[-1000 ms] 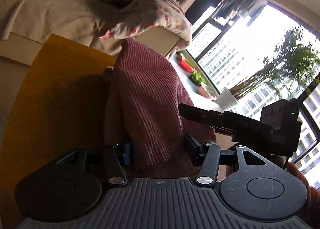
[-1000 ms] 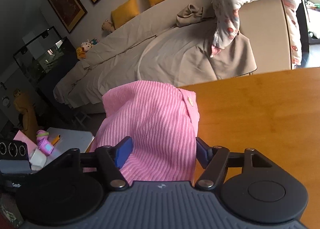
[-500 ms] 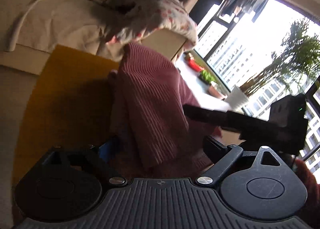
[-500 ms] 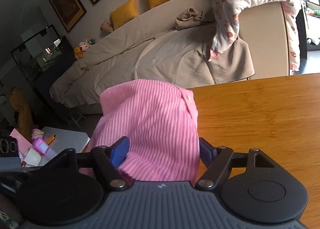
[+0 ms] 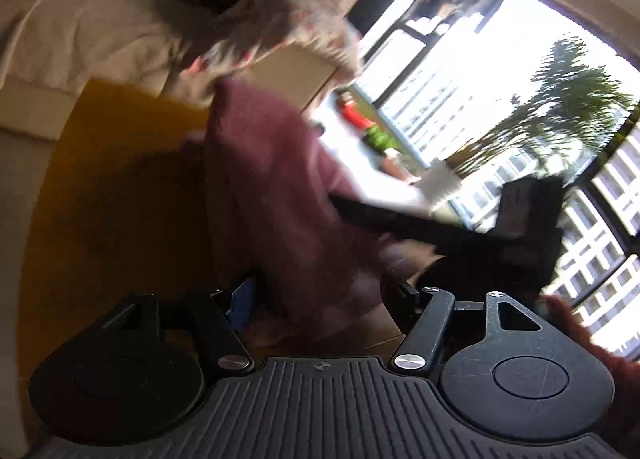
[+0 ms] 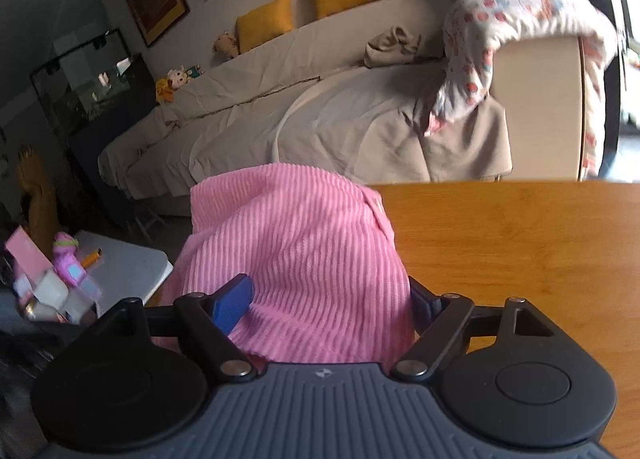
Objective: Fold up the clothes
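A pink ribbed knit garment (image 6: pixel 296 243) lies bunched on the wooden table (image 6: pixel 520 243), its far end hanging over the table's left edge. My right gripper (image 6: pixel 328 299) straddles the near end. Its jaws are opening and the cloth fills the gap between the blue pads. In the blurred, backlit left wrist view the same garment (image 5: pixel 280 187) looks dark maroon. My left gripper (image 5: pixel 320 295) has the cloth between its jaws, which are closing, and the pads stand just off it. The right gripper's black body (image 5: pixel 460 235) crosses that view beyond the garment.
Behind the table stands a long beige sofa (image 6: pixel 320 119) with yellow cushions. A floral garment (image 6: pixel 500 27) is draped over its arm. A low white table (image 6: pixel 120 271) with toys sits at the left. In the left wrist view are big windows (image 5: pixel 520 79) and a sleeve (image 5: pixel 580 335).
The left jaws let go of the garment, spread wide, then narrowed again, and that view rose a little and blurred. The right jaws widened around the pink cloth.
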The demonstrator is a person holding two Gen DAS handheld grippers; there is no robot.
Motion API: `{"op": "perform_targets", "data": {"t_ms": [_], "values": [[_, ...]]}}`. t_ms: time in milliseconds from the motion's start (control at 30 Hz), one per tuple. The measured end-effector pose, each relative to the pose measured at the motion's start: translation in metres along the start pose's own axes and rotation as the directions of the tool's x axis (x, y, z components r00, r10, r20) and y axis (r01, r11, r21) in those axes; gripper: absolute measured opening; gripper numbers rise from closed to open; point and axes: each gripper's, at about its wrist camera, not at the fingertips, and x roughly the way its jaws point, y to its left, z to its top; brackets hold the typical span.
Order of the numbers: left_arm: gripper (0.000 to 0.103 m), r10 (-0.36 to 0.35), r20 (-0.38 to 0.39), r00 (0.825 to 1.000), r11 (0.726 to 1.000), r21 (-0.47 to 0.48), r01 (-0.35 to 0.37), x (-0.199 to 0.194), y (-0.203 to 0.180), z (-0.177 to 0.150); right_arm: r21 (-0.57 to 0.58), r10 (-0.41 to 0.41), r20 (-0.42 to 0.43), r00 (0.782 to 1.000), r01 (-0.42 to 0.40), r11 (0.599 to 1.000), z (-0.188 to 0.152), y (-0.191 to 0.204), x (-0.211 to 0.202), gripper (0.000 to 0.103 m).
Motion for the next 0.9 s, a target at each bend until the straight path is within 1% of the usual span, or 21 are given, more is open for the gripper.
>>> {"op": "perform_targets", "data": {"t_ms": [33, 67, 100, 133, 167, 233, 300, 333, 367, 400, 433, 467, 500, 600, 633, 667, 700, 767, 800, 867, 900], "values": [[0.075, -0.025, 0.038, 0.999, 1.000, 0.001, 0.025, -0.010, -0.004, 0.006, -0.036, -0.014, 0.007, 1.000, 0.014, 0.999, 0.000, 0.003, -0.004, 0.083], [0.080, -0.046, 0.068, 0.997, 0.999, 0.006, 0.045, -0.016, -0.008, 0.014, -0.086, -0.017, 0.018, 1.000, 0.018, 0.996, -0.001, 0.011, -0.009, 0.085], [0.082, -0.063, 0.094, 0.994, 0.998, 0.016, 0.062, -0.018, -0.012, 0.024, -0.137, -0.017, 0.030, 0.999, 0.021, 0.990, -0.002, 0.019, -0.013, 0.089], [0.082, -0.072, 0.107, 0.992, 0.997, 0.032, 0.069, -0.016, -0.016, 0.035, -0.188, -0.017, 0.042, 0.999, 0.025, 0.982, -0.004, 0.028, -0.018, 0.092], [0.082, -0.073, 0.107, 0.992, 0.996, 0.055, 0.068, -0.008, -0.020, 0.047, -0.238, -0.017, 0.053, 0.998, 0.029, 0.971, -0.005, 0.036, -0.022, 0.093], [0.082, -0.067, 0.100, 0.993, 0.995, 0.084, 0.058, 0.016, -0.021, 0.066, -0.335, -0.014, 0.076, 0.997, 0.039, 0.941, -0.008, 0.053, -0.031, 0.094], [0.081, -0.024, 0.077, 0.997, 0.997, 0.078, 0.018, 0.045, -0.013, 0.080, -0.383, -0.043, 0.025, 0.999, 0.049, 0.923, -0.013, 0.067, -0.020, 0.096], [0.080, 0.009, 0.056, 0.998, 0.999, 0.053, -0.012, 0.061, -0.004, 0.084, -0.405, -0.059, -0.002, 0.998, 0.053, 0.913, -0.015, 0.073, -0.014, 0.097], [0.076, 0.039, 0.030, 0.999, 0.999, 0.020, -0.040, 0.075, 0.007, 0.086, -0.427, -0.076, -0.028, 0.997, 0.056, 0.902, -0.018, 0.080, -0.008, 0.097], [0.068, 0.059, 0.007, 0.998, 0.998, -0.020, -0.058, 0.087, 0.020, 0.086, -0.432, -0.102, -0.055, 0.993, 0.069, 0.899, -0.022, 0.080, 0.001, 0.098], [0.065, 0.070, -0.013, 0.997, 0.995, -0.067, -0.070, 0.097, 0.034, 0.084, -0.432, -0.115, -0.050, 0.992, 0.083, 0.898, -0.028, 0.078, 0.006, 0.101], [0.062, 0.065, -0.021, 0.998, 0.992, -0.109, -0.067, 0.102, 0.045, 0.082, -0.428, -0.116, -0.040, 0.992, 0.088, 0.899, -0.030, 0.077, 0.008, 0.102], [0.062, 0.050, -0.012, 0.999, 0.989, -0.137, -0.051, 0.103, 0.054, 0.081, -0.409, -0.109, -0.043, 0.993, 0.081, 0.909, -0.027, 0.075, 0.007, 0.102], [0.062, 0.042, 0.019, 0.999, 0.985, -0.166, -0.038, 0.092, 0.059, 0.088, -0.374, -0.084, -0.056, 0.995, 0.057, 0.926, -0.021, 0.070, 0.003, 0.102], [0.064, 0.040, 0.036, 0.999, 0.984, -0.173, -0.033, 0.083, 0.057, 0.088, -0.373, -0.073, -0.052, 0.996, 0.048, 0.927, -0.021, 0.069, -0.003, 0.102], [0.072, 0.038, 0.058, 0.998, 0.984, -0.177, -0.027, 0.068, 0.052, 0.085, -0.373, -0.061, -0.047, 0.997, 0.040, 0.927, -0.020, 0.068, -0.009, 0.102], [0.081, 0.035, 0.080, 0.996, 0.983, -0.182, -0.020, 0.053, 0.046, 0.083, -0.332, -0.017, -0.040, 0.999, 0.003, 0.943, -0.019, 0.058, -0.021, 0.102], [0.087, 0.028, 0.116, 0.993, 0.982, -0.191, -0.005, 0.022, 0.036, 0.073, -0.242, 0.076, -0.020, 0.997, -0.079, 0.967, -0.015, 0.038, -0.046, 0.103], [0.090, 0.023, 0.115, 0.993, 0.981, -0.196, 0.000, 0.009, 0.032, 0.060, -0.168, 0.108, -0.011, 0.994, -0.108, 0.980, -0.014, 0.022, -0.053, 0.103], [0.095, 0.017, 0.094, 0.995, 0.979, -0.205, 0.002, -0.010, 0.024, 0.034, -0.020, 0.150, 0.010, 0.989, -0.150, 0.989, -0.015, -0.010, -0.061, 0.102], [0.095, 0.013, 0.073, 0.997, 0.978, -0.207, 0.003, -0.014, 0.021, 0.021, 0.049, 0.161, 0.019, 0.987, -0.162, 0.986, -0.017, -0.025, -0.061, 0.098]]}}
